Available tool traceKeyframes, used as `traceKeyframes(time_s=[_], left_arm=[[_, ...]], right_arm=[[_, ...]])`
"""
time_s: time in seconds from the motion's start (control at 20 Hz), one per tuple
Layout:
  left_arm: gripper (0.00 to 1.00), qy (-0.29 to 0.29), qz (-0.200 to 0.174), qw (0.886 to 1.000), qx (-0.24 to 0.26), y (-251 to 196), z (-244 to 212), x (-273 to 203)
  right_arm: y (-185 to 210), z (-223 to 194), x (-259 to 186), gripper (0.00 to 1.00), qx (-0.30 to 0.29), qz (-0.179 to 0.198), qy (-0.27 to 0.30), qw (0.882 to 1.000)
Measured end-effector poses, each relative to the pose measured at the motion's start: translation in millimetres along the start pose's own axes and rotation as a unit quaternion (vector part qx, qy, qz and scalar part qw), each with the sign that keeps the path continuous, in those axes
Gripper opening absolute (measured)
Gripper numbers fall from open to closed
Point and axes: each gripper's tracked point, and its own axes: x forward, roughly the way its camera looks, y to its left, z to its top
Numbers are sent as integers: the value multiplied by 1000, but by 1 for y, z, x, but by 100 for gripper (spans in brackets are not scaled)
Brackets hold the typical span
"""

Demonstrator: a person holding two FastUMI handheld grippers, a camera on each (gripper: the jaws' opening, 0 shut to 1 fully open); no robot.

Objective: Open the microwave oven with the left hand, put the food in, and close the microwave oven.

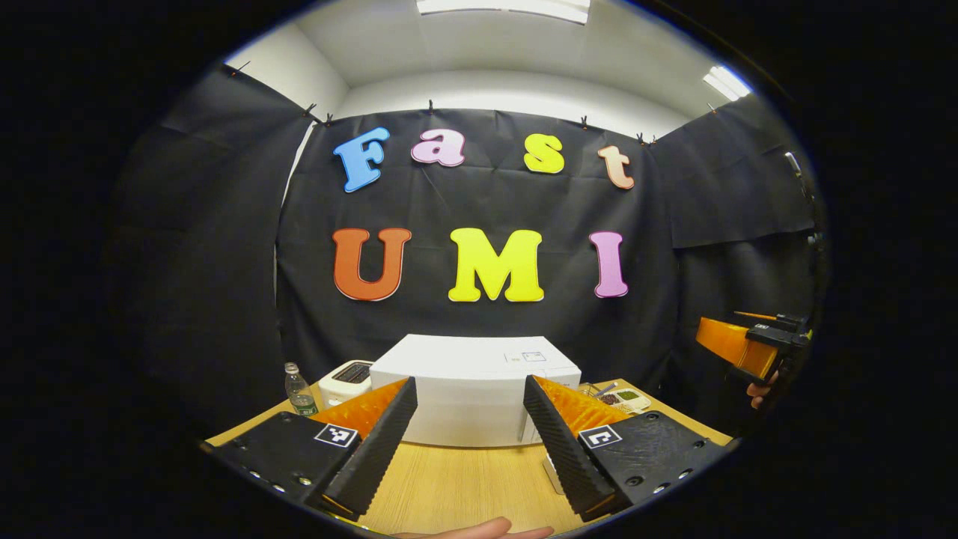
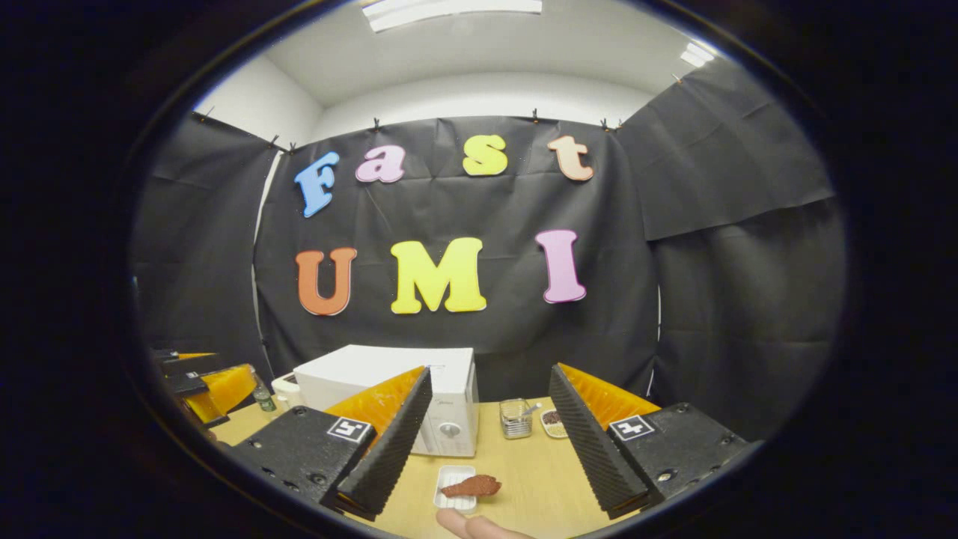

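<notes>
A white microwave oven (image 1: 475, 397) stands shut at the back of the wooden table (image 1: 456, 486), straight ahead of my left gripper (image 1: 468, 442), which is open with nothing between its fingers. In the right gripper view the microwave (image 2: 404, 397) sits left of centre. A small white tray (image 2: 454, 486) holding a brown piece of food (image 2: 471, 486) lies on the table in front of it, between the fingers of my open right gripper (image 2: 486, 449) but farther off. The left gripper (image 2: 206, 389) shows at the left edge there, and the right gripper (image 1: 748, 348) at the right edge of the left gripper view.
A white toaster (image 1: 346, 378) and a small water bottle (image 1: 299, 391) stand left of the microwave. To its right are a clear jar (image 2: 515, 417) with a spoon and a small dish of food (image 2: 555, 423). A fingertip (image 2: 468, 524) shows at the bottom edge.
</notes>
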Motion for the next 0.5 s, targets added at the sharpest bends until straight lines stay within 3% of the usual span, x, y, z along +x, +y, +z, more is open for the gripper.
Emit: traceKeyframes(time_s=[0.05,0.1,0.15,0.2,0.25,0.3,0.35,0.4,0.45,0.5], left_arm=[[92,3,4,1000,4,-2,-4,6],[92,5,3,1000,6,-6,-9,13],[80,10,-2,1000,3,-13,-17,21],[92,18,-9,1000,-2,-22,-25,29],[91,25,-17,1000,-9,-30,-34,37],[91,32,-25,999,-16,-40,-44,46],[91,42,-36,998,-21,-50,-53,55],[92,54,-46,997,-25,-60,-65,65],[92,64,-52,996,-26,-70,-78,76],[92,73,-56,996,-24,-75,-89,87]], right_arm=[[-2,-1,1,100,1,2,-1,1000],[-5,-1,3,100,2,3,-1,1000],[-12,-2,5,100,0,-1,-2,1000],[-21,-5,7,90,-3,-8,-1,1000],[-29,-6,7,100,-5,-14,-1,1000],[-34,-7,8,91,-5,-18,-2,1000],[-41,-7,8,100,-3,-20,-5,1000],[-47,-7,8,100,-4,-21,-9,1000],[-54,-9,9,90,-7,-26,-10,1000],[-63,-10,10,100,-12,-32,-11,999]])
